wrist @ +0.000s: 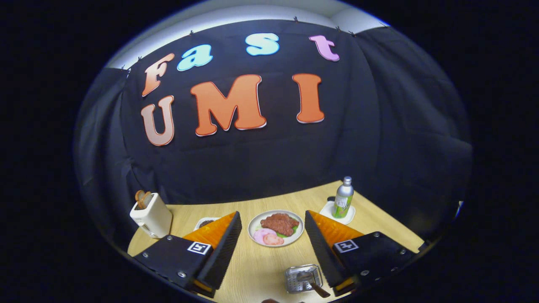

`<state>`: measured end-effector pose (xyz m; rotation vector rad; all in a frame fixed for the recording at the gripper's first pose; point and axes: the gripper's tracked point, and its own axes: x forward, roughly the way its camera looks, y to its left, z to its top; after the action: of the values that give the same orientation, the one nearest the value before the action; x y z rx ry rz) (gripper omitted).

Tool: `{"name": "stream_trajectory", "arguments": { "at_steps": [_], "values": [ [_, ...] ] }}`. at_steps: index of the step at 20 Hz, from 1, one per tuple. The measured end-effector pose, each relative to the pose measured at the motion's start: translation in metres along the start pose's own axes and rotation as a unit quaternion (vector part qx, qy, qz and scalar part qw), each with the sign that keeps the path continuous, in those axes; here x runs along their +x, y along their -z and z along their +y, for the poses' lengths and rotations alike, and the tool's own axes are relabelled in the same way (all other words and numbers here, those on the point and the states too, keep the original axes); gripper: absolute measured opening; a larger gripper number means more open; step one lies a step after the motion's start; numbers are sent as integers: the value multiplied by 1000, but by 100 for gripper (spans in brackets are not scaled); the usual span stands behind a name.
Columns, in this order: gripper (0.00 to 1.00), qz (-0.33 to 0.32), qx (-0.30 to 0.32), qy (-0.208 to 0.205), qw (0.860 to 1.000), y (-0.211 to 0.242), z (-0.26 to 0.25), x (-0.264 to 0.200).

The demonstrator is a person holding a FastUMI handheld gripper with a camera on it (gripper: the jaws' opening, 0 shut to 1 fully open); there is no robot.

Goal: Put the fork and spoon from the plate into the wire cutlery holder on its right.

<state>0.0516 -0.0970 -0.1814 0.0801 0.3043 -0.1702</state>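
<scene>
My gripper (273, 214) is open and holds nothing, its fingers spread wide above the wooden table (261, 261). A white plate (254, 224) with meat, pink slices and a green leaf lies just ahead, between the fingertips. The wire cutlery holder (302, 278) stands close below me, against the inner side of the right finger and nearer than the plate. A utensil with a brown handle (321, 290) sticks out of the holder, leaning toward me. What kind of utensil it is, I cannot tell.
A white toaster (150, 215) with toast in it stands at the table's far left. A small dish (206, 222) peeks out behind the left finger. A green-labelled bottle (343, 198) stands on a white coaster (348, 218) beyond the right finger. Black cloth walls in the back.
</scene>
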Motion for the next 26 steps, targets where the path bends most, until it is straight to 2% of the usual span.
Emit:
{"name": "stream_trajectory", "arguments": {
  "at_steps": [1,13,19,26],
  "values": [
    [97,-13,-7,4,1000,-8,5,0],
    [97,-120,-49,-101,986,-49,143,-16],
    [97,-108,-35,-140,984,-37,217,-19],
    [97,-65,-64,-139,986,-5,281,-17]
  ]
}}
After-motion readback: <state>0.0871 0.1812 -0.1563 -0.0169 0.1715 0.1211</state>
